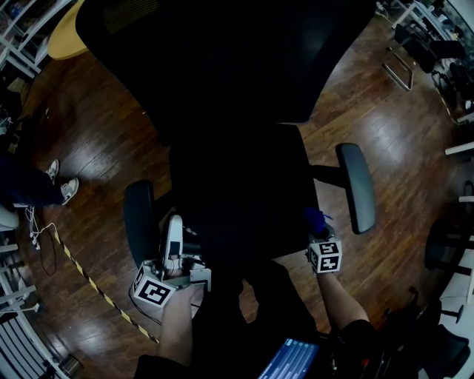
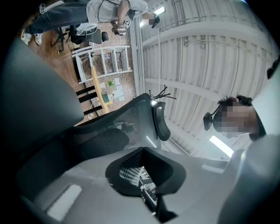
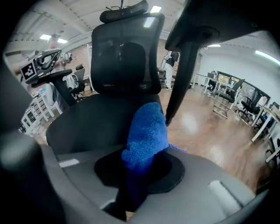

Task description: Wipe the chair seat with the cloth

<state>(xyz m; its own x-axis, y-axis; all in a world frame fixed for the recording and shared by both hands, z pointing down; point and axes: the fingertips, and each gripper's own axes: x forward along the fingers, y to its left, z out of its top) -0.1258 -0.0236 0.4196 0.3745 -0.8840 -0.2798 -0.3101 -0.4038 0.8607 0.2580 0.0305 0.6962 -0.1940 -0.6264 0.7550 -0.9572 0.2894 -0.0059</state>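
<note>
The right gripper (image 3: 141,173) is clenched on the blue cloth (image 3: 146,133). The fluffy wad bulges up from between its jaws, with a darker tail hanging below. From the head view the cloth sits at the right edge of the black chair seat (image 1: 244,200), towards the front and just inside the right-hand armrest (image 1: 356,185); whether it presses on the seat cannot be made out. Beyond the cloth, in the right gripper view, the seat runs back to the mesh backrest (image 3: 124,52) and the headrest (image 3: 124,12) above it.

The left gripper (image 1: 173,229) has its jaws together with nothing between them. It is held just beside the left-hand armrest (image 1: 139,220), off the seat's front left corner (its own camera is tilted up towards the ceiling). Around the chair lies a dark wooden floor (image 1: 104,141) — a yellow-and-black striped tape (image 1: 96,285) crosses it at the left, and a person's pale shoes (image 1: 63,185) stand further out.
</note>
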